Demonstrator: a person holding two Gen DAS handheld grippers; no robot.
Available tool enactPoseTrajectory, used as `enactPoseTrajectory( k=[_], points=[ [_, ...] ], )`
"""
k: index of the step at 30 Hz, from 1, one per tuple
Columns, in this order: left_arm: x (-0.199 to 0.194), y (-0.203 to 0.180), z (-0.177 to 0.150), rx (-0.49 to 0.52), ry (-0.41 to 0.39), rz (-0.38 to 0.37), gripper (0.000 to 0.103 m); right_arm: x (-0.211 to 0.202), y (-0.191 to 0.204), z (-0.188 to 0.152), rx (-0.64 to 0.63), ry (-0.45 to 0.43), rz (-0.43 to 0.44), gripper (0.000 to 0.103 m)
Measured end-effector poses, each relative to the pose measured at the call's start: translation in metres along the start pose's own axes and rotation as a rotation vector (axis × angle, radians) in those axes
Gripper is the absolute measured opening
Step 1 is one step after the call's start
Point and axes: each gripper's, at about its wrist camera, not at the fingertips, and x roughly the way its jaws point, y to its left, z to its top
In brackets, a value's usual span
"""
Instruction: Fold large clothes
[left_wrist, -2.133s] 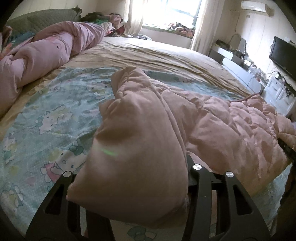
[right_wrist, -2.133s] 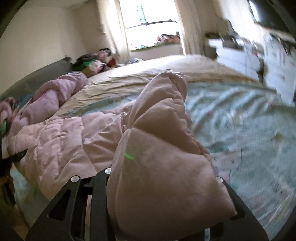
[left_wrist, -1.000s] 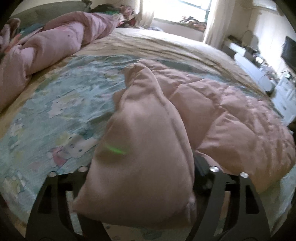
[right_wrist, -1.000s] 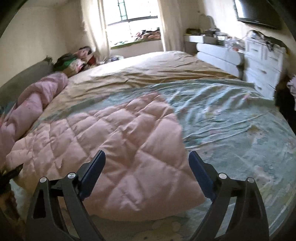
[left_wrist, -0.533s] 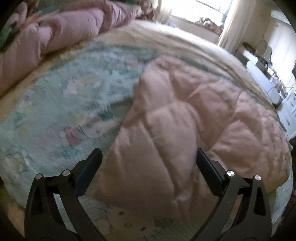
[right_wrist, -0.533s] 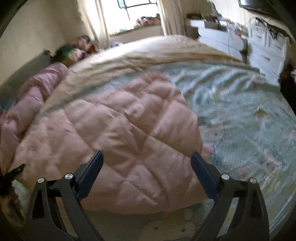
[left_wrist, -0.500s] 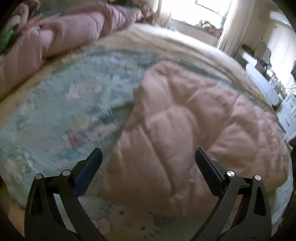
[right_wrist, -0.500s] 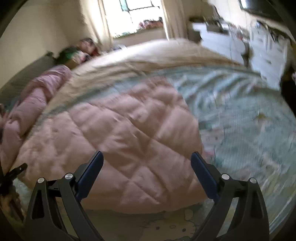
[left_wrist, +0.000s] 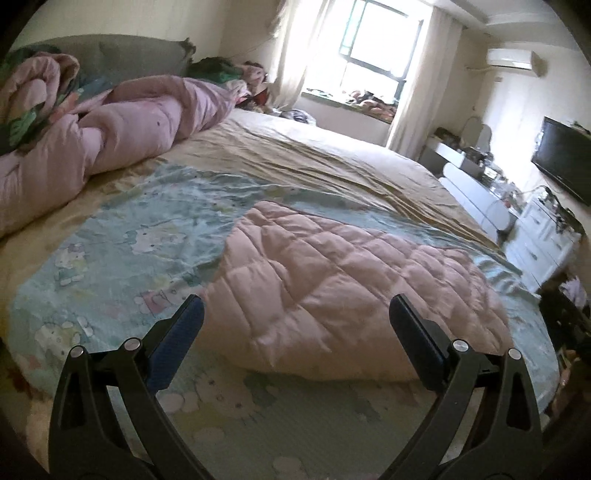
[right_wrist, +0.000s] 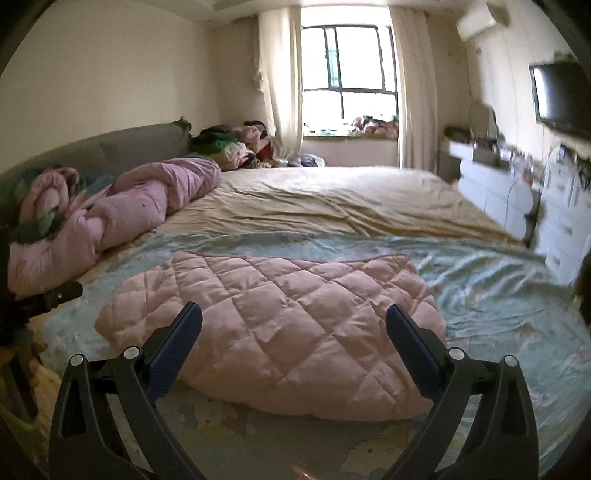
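Left tool (left_wrist: 295, 325): jaws spread wide, holding nothing, poised over the near edge of the pink quilted garment (left_wrist: 332, 280). The garment lies folded in a padded block on the cartoon-print sheet (left_wrist: 122, 251) of the bed, near its front edge.

Right tool (right_wrist: 293, 325): jaws equally wide, empty, above the same garment (right_wrist: 280, 314).

Risk — the thick filling is likely springy; the top layer may lift or slide open if left unpressed. A further fold gripped at one layer only would probably drag the stack askew toward the bed edge.
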Motion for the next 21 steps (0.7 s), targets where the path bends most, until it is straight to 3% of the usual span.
enactPoseTrajectory(
  k=[10,16,21],
  points=[
    [-0.038,-0.027,-0.037,0.073,-0.043,-0.014,0.094,-0.035,0.037,-0.039,-0.037,-0.018,0.077,0.099],
    [-0.045,-0.036,-0.062,0.101,-0.039,-0.012,0.094,-0.049,0.043,-0.058,-0.02,-0.033,0.043,0.099],
    [-0.043,-0.041,-0.076,0.116,-0.016,0.011,0.094,-0.041,0.045,-0.071,0.002,0.032,0.056,0.099]
  ],
)
